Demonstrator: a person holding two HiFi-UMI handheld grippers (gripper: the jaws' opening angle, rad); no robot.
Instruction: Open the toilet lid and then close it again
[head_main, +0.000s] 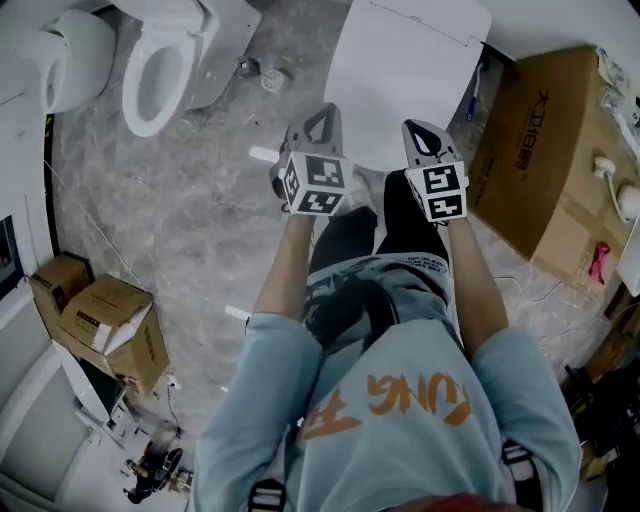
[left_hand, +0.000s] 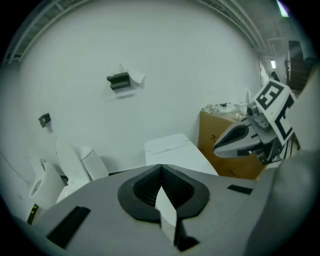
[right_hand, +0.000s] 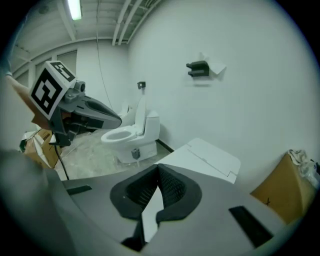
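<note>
A white toilet with its flat lid (head_main: 400, 70) down stands in front of me; the lid (left_hand: 172, 149) also shows past the jaws in the left gripper view, and the lid (right_hand: 207, 156) in the right gripper view. My left gripper (head_main: 322, 122) is held up over the lid's near edge, jaws shut with nothing between them. My right gripper (head_main: 426, 136) hangs beside it, also shut and empty. Neither touches the toilet. In their own views the left gripper (left_hand: 161, 167) and the right gripper (right_hand: 159, 169) have their pads pressed together.
A second toilet (head_main: 160, 65) with its seat uncovered stands at the left. A large cardboard box (head_main: 535, 140) leans at the right of the closed toilet. Smaller boxes (head_main: 110, 320) sit at the left wall. A dark fitting (right_hand: 199, 67) hangs on the wall.
</note>
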